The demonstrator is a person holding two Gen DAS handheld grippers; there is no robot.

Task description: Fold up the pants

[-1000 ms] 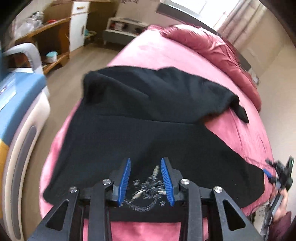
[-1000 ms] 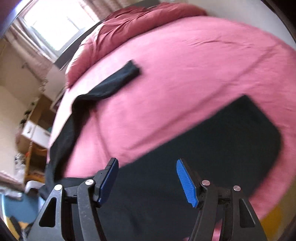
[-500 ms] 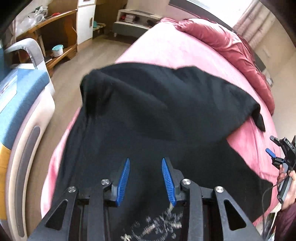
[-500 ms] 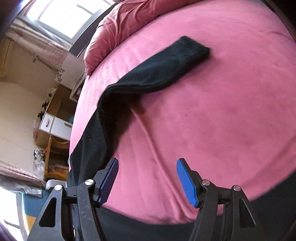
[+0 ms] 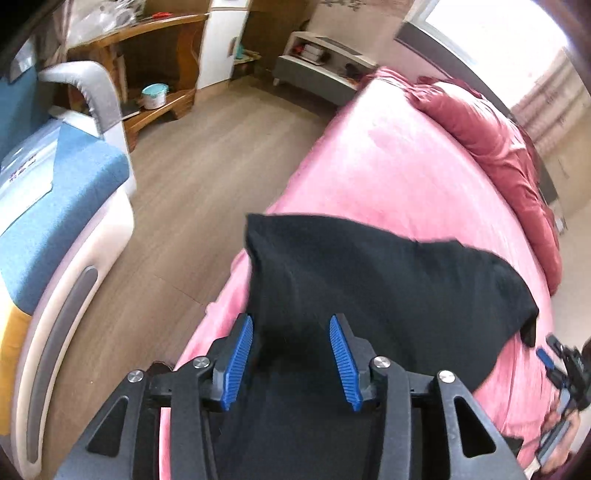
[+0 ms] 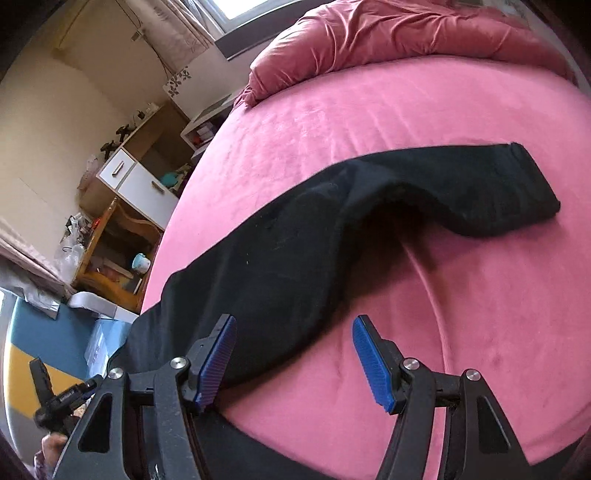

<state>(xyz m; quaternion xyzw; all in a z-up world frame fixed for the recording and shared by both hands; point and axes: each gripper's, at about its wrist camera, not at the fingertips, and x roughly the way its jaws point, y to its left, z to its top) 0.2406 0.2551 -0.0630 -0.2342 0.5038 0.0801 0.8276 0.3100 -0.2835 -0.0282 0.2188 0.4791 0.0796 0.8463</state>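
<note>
Black pants (image 6: 288, 258) lie across the pink bed (image 6: 461, 295), one leg stretching to the far right, the rest bunched toward the near left edge. The left hand-held gripper (image 5: 291, 360) hangs over the dark cloth, jaws just opening, nothing pinched between the blue pads. The right hand-held gripper (image 6: 293, 363) is released, jaws wide above the pants' edge and bare sheet. A crumpled red quilt (image 6: 388, 33) sits at the far end.
</note>
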